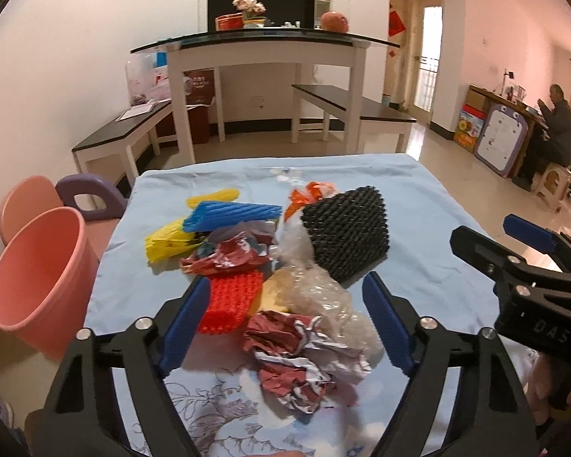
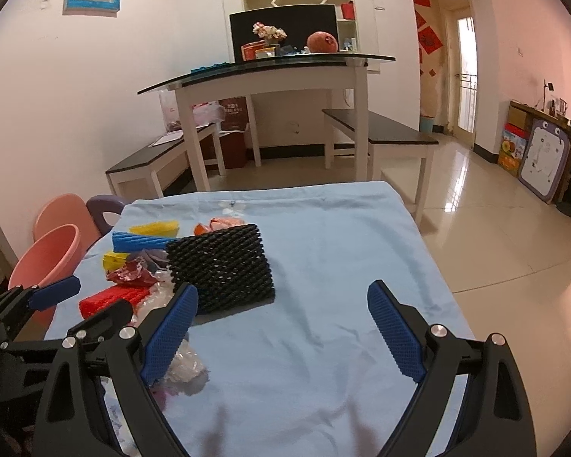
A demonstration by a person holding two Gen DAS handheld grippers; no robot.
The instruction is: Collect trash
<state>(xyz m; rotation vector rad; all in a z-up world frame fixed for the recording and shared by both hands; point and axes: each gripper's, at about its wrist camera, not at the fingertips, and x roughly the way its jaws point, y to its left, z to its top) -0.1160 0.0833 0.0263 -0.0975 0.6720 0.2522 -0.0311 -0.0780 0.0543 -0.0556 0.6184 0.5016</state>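
Note:
A heap of trash lies on the blue-clothed table (image 1: 430, 205). My left gripper (image 1: 285, 323) is open and low over the heap's near end. A crumpled red-and-white paper ball (image 1: 304, 358) and clear plastic film (image 1: 316, 297) lie between its blue pads without touching them. A red foam piece (image 1: 232, 301) lies by the left pad. Behind are a black foam mesh (image 1: 346, 232), a blue ribbed foam (image 1: 232, 215), yellow foam (image 1: 167, 243) and a red wrapper (image 1: 228, 255). My right gripper (image 2: 283, 327) is open over bare cloth, with the black mesh (image 2: 220, 266) just ahead of its left pad.
A pink bin (image 1: 38, 278) stands at the table's left edge, with a pink chair (image 1: 23, 198) and a purple chair (image 1: 87, 190) behind it. White tables and dark benches (image 1: 361, 110) stand beyond. A person (image 1: 559, 125) sits far right across the tiled floor.

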